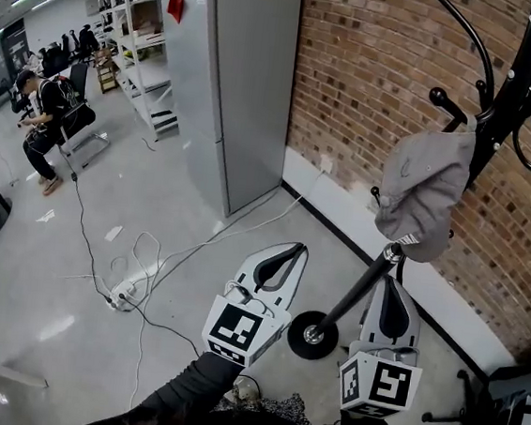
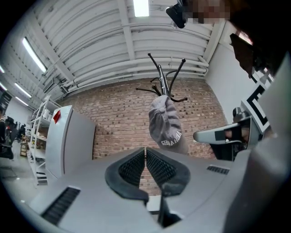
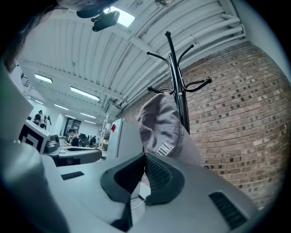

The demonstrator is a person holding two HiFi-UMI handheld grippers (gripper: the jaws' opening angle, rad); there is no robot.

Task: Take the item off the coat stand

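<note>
the grey cap (image 1: 425,191) hangs long-ways down from a hook on the coat stand (image 1: 505,109), above and ahead of both grippers; the right gripper (image 1: 390,284), jaws clenched on nothing, sits just beside the stand's pole and almost under the cap, so it is the nearer; the left gripper (image 1: 289,253), also clenched and empty, lies further left; the brick wall (image 1: 384,68) stands close behind the stand; the floor (image 1: 134,203) to the left gives room to draw the cap clear

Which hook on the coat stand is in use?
The one hidden under the grey cap, on the side of the coat stand facing the person. The other hooks are bare, with their ball tips showing.
</note>
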